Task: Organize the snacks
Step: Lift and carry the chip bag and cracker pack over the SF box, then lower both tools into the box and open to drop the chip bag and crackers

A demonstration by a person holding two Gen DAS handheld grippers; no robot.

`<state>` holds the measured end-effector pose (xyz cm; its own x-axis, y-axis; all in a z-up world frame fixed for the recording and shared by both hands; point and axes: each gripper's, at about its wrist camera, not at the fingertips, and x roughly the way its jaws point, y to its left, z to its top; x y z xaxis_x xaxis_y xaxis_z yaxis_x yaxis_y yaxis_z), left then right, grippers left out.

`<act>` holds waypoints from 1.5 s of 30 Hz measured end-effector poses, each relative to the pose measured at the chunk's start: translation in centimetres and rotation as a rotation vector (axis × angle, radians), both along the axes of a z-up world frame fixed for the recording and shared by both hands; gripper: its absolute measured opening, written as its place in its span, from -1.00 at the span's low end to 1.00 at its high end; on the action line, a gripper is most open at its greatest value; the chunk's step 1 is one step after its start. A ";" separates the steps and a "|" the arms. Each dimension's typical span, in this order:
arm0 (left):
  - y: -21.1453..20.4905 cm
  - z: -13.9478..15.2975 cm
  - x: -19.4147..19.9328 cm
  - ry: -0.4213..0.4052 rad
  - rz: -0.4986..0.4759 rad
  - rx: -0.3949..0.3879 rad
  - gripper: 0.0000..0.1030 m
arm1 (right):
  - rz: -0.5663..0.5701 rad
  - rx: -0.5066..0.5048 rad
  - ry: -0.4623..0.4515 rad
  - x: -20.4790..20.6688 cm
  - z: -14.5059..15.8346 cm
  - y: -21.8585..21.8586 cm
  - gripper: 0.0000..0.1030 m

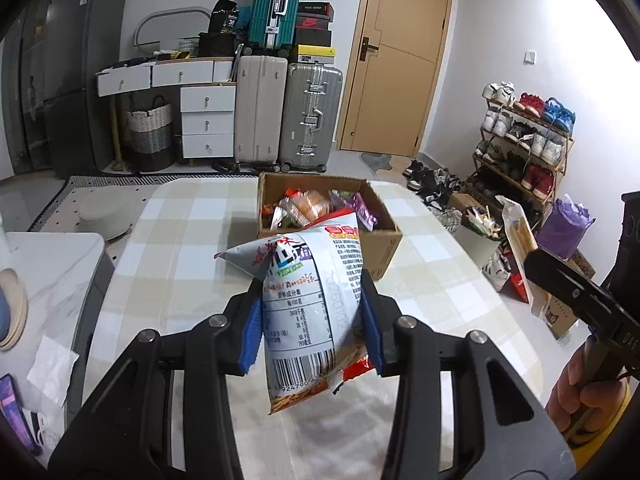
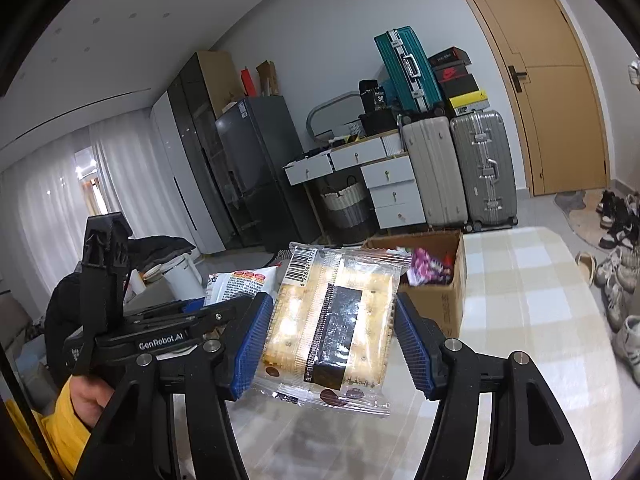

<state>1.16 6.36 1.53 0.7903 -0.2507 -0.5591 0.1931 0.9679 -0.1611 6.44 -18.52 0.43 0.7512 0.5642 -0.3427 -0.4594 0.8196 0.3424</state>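
Observation:
My left gripper [image 1: 312,320] is shut on a white and red snack bag [image 1: 308,304], held above the checked tablecloth [image 1: 168,264]. Behind the bag stands an open cardboard box [image 1: 390,246] with several wrapped snacks inside. My right gripper [image 2: 334,340] is shut on a clear packet of crackers [image 2: 332,320], lifted off the table. In the right wrist view the box [image 2: 444,300] is behind the packet, and the left gripper [image 2: 224,304] with its bag [image 2: 240,284] shows at the left. The right gripper's body and the cracker packet [image 1: 520,240] appear at the right edge of the left wrist view.
A white side table [image 1: 52,264] with a plate [image 1: 16,312] stands left of the table. Suitcases [image 1: 288,116], drawers [image 1: 206,116] and a door [image 1: 400,56] line the far wall. A shoe rack [image 1: 524,140] is at the right. A hand in a yellow sleeve [image 2: 80,404] grips the left tool.

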 end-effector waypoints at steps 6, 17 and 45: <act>-0.8 2.2 4.5 -0.019 -0.019 0.018 -0.25 | 0.003 -0.002 -0.008 3.2 1.9 -0.5 0.20; -2.2 4.7 17.0 0.056 -0.066 -0.012 -0.25 | 0.006 -0.008 0.043 12.0 3.9 -0.6 0.20; -6.6 -1.1 40.3 0.243 -0.091 0.041 -0.25 | 0.003 -0.075 0.224 28.6 0.3 2.0 0.20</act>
<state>41.44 -0.23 0.42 0.6065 -0.2881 -0.7410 0.2403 0.9549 -0.1746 35.02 -16.53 0.71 0.6497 0.5330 -0.5421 -0.3813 0.8453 0.3742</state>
